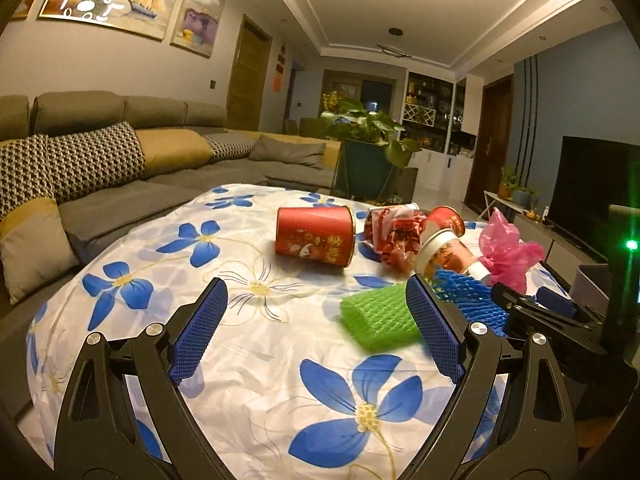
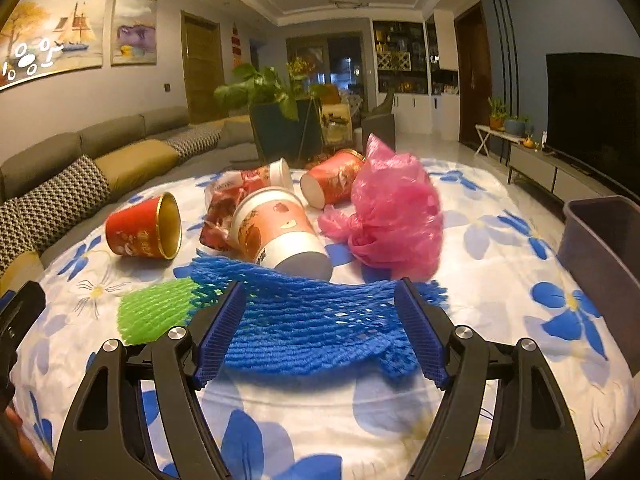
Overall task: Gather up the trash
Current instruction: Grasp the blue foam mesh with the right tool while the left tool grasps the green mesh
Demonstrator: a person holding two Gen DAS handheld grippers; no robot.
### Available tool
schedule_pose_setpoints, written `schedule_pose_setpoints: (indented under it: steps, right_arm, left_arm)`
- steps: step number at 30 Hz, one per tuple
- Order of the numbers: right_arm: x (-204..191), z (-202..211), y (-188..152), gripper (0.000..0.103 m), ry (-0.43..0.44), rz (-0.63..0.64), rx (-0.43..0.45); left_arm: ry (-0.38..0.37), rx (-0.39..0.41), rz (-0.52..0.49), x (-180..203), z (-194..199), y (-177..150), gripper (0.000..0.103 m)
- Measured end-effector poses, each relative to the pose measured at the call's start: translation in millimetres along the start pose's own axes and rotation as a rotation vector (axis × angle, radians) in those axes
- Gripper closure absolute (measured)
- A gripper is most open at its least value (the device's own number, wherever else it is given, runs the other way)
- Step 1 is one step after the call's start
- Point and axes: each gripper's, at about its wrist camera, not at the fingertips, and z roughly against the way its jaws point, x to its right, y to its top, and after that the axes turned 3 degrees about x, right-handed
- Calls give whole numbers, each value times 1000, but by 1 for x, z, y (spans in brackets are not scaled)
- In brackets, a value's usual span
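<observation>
Living room, evening light: sofa (image 1: 120, 168) along the left, TV (image 2: 592, 108) on the right wall, plant (image 2: 264, 92) at the far end. Work surface is a table under a flowered cloth (image 1: 256, 360), white with blue blooms, wrinkled.

Grey bin (image 2: 604, 256) sits at the right edge of the table, near side, just right of the right gripper.

Trash lies clustered mid-table to far right. Pink bag (image 2: 392, 216), crumpled, right of centre. Red can (image 1: 316, 236) on its side, left of the pile. Paper cup (image 2: 276, 232) tipped over, touching a red wrapper (image 2: 224, 208); a second red tub (image 2: 336, 180) and another cup lie beyond. Blue net (image 2: 304, 320) is nearest, draped flat with its left end overlapping the green net (image 1: 376, 316).

Right gripper (image 2: 320, 328): fingers spread wide, straddling the blue net, pads not yet pressing it. Left gripper (image 1: 316, 332): fingers likewise apart, holding nothing, green net just inside its right pad.

Risks, as judged:
- Blue net is soft foam mesh; closing high may pinch only a fold and it slips out on lift.
- The overlap with the green net could drag that along, then drop it short of the bin.
- Closing low may catch the loose cloth and pull it, rolling the cup or can off the table.
</observation>
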Motion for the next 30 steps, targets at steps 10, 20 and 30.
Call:
schedule_pose_setpoints:
  steps: [10,20,30]
  right_arm:
    - [-2,-29,-11,44,-51,34,-131]
    - [1,-36,-21,87,-18,39,-207]
    - [19,-4,-19,94,40,-29,-136]
  left_arm:
    - [-11,-17,14,-4,-12,-2,14]
    - [-36,-46,-1,4,-18,-6,14]
    - [-146,-161,-36,25,-49,-11,30]
